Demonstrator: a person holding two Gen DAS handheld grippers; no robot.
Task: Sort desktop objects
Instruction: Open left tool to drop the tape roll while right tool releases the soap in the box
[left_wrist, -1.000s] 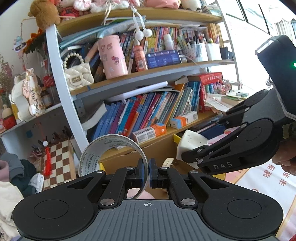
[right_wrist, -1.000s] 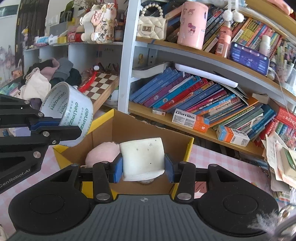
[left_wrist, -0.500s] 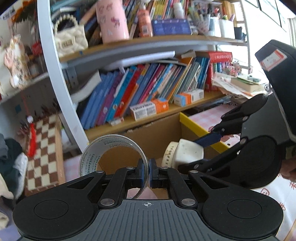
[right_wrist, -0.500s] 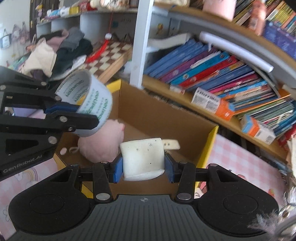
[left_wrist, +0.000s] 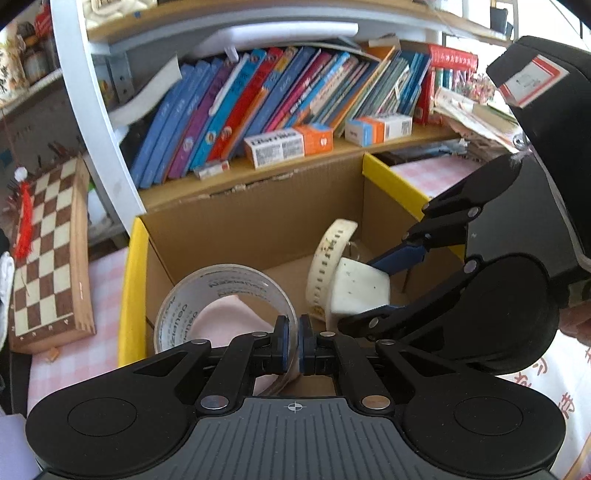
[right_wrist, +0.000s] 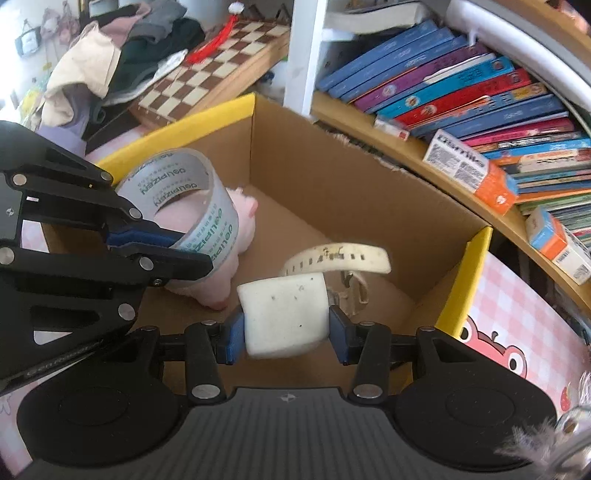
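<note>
My left gripper is shut on the rim of a clear tape roll and holds it over the left part of an open cardboard box with yellow flaps. The roll also shows in the right wrist view. My right gripper is shut on a white watch body; its white strap curls up above it. The watch hangs inside the box, right of the tape. A pink plush toy lies on the box floor under the tape.
The box stands on a pink checked tablecloth against a bookshelf of leaning books and small cartons. A chessboard lies left of the box. A pile of clothes lies behind it.
Both grippers have tipped down and moved lower over the box, with the tape roll and the watch still held. The box interior now fills more of both views.
</note>
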